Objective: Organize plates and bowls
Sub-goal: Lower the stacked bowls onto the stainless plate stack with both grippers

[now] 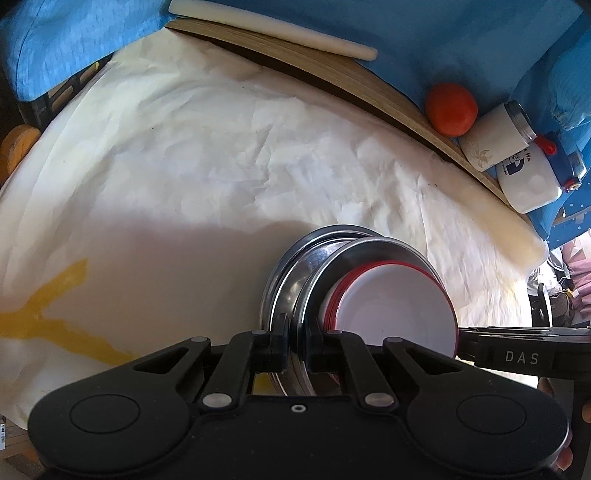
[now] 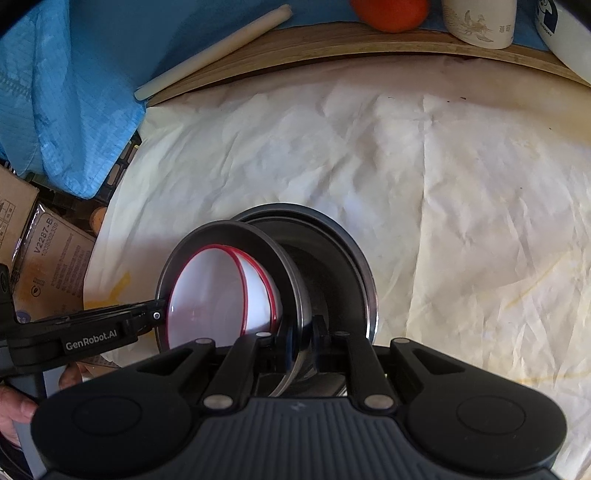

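1. Left tool [image 1: 297, 341]: clenched on the rim of the steel plate [image 1: 369, 254], one finger on each face of the rim.
2. Right tool [image 2: 301, 341]: clenched on the rim of the same steel plate [image 2: 221, 230], on the opposite side from the left tool.
3. Stack is tipped up on edge between the two tools, above the bench [image 1: 184, 147]. Can't tell whether its lower edge touches the bench.
4. Stack order: steel plate in the middle; white bowls with red rims [image 1: 399, 306] nested against one face, at least two by the rims; a steel bowl [image 1: 291, 258] against the other face.
5. In the right wrist view, the bowls [image 2: 229, 291] show their open white insides; the steel bowl [image 2: 332, 266] sits behind the plate.
6. Bench is covered in crinkled white paper [image 2: 406, 166] with yellow stains.
7. Far edge, on blue cloth [image 1: 92, 37]: white rod [image 1: 273, 27], orange fruit [image 1: 450, 109], white jar [image 1: 498, 134], white bottle [image 1: 532, 177] with a blue cap.
8. Cardboard boxes [image 2: 48, 258] sit beside the bench in the right wrist view.
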{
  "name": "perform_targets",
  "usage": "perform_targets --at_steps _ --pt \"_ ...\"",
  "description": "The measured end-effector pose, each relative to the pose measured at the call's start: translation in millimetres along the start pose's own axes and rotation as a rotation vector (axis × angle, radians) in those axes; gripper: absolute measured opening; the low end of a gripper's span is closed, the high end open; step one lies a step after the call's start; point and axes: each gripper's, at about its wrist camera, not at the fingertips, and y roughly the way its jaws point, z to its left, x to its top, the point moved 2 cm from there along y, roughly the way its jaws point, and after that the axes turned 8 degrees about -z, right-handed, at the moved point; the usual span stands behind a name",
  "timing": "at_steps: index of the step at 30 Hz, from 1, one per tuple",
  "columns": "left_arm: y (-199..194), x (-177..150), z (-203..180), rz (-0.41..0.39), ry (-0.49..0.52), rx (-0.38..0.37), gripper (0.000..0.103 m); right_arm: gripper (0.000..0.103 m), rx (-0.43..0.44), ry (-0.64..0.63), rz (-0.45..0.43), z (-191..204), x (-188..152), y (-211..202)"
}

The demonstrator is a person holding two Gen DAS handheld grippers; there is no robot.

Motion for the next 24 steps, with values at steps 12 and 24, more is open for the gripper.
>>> perform_targets --at_steps 12,24 --pt "6.0 2.7 -4.4 0.009 -0.001 0.001 0.006 0.013 -0.004 0.014 -0.002 -2.5 0.9 0.4" --pt "8.7 4.1 -4.4 0.015 -0.002 0.004 0.006 0.013 -0.005 0.018 0.0 -1.8 2.6 1.2"
